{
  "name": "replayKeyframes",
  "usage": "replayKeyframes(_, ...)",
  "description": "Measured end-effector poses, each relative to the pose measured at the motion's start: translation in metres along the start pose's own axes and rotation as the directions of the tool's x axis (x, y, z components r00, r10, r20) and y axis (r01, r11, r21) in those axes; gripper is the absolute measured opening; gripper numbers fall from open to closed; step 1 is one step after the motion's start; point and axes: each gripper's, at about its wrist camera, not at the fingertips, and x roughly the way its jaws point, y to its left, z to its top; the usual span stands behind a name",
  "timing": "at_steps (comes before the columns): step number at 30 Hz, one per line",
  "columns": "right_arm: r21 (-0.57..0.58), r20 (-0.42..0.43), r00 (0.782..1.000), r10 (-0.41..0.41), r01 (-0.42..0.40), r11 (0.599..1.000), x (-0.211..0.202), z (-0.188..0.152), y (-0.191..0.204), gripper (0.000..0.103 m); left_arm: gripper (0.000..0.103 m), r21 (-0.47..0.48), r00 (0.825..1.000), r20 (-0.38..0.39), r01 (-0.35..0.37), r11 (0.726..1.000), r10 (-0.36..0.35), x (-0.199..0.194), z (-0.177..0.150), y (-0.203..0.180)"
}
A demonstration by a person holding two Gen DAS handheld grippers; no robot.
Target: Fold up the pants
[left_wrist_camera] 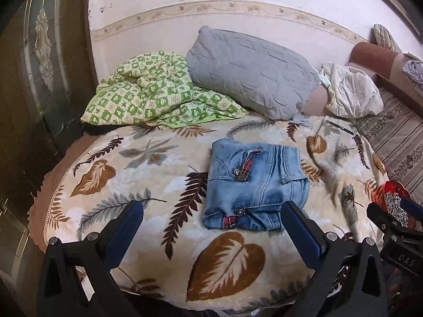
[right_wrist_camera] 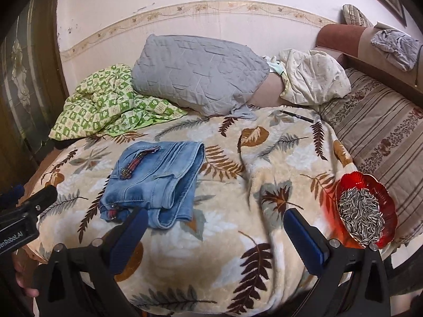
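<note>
L gripper: jaws spread wide, nothing between the blue pads, held above the blanket. R gripper: jaws likewise spread, empty; in L wrist view it shows at far right edge, in R wrist view the L gripper body shows at far left edge.

Pants: light blue denim, already folded into a compact squarish bundle, lying flat on leaf-print blanket just ahead of both grippers. In L view R-side pad overlaps bundle's near corner; contact can't be told. In R view bundle sits ahead-left, near L-side pad. Red plaid trim and metal snaps visible on top and at near edge.

Beyond: grey quilted pillow against wall, green checked quilt bunched to its left, white crumpled cloth to its right. Dark pen on blanket's far side. Red glass dish w/ sunflower seeds at blanket's right edge, close to R gripper. Striped cover further right.
</note>
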Motion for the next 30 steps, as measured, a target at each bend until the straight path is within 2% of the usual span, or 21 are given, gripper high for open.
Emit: replayKeyframes(30,0.011,-0.014,1.0,-0.02,0.02,1.0,0.0032,-0.0025,-0.0047,0.103,0.103,0.014,1.0,0.012,0.018,1.0,-0.018,-0.0078,-0.0005,-0.0051)
